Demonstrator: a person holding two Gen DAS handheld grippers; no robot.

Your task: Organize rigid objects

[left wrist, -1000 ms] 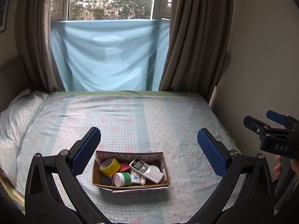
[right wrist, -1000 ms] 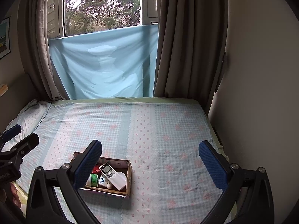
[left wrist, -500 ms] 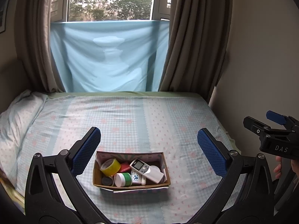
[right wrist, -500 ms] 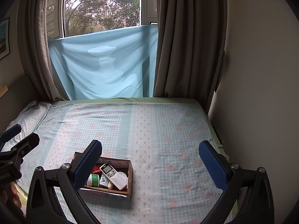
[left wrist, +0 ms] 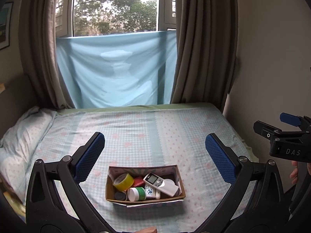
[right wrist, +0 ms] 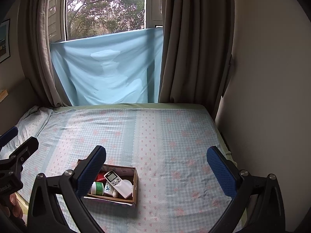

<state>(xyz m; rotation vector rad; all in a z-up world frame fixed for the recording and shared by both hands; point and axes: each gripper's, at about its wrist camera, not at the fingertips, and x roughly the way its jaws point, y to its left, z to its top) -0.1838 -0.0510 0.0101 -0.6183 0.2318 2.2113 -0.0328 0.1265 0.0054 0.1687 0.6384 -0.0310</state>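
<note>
A cardboard box [left wrist: 112, 194] sits on the bed near its front edge. In it lie a yellow tape roll [left wrist: 123, 181], a white jar with green label [left wrist: 137, 193], a white remote [left wrist: 160, 183], a red item [left wrist: 138, 181] and a dark lid [left wrist: 120, 196]. My left gripper [left wrist: 154, 155] is open and empty, held above and behind the box. My right gripper [right wrist: 156, 168] is open and empty, to the right of the box [right wrist: 135, 182]; its left finger hides the box's left part. The remote [right wrist: 116, 183] and jar [right wrist: 98, 188] show there too.
The bed [left wrist: 155, 128] has a checked floral sheet, with a pillow [left wrist: 21, 134] at the left. A wall [right wrist: 272, 97] borders the bed on the right. Curtains [left wrist: 202, 48] and a blue cloth [left wrist: 116, 73] hang at the window behind.
Both grippers have stayed open and nearly still. The view has shifted very slightly; the box and its contents have not moved.
</note>
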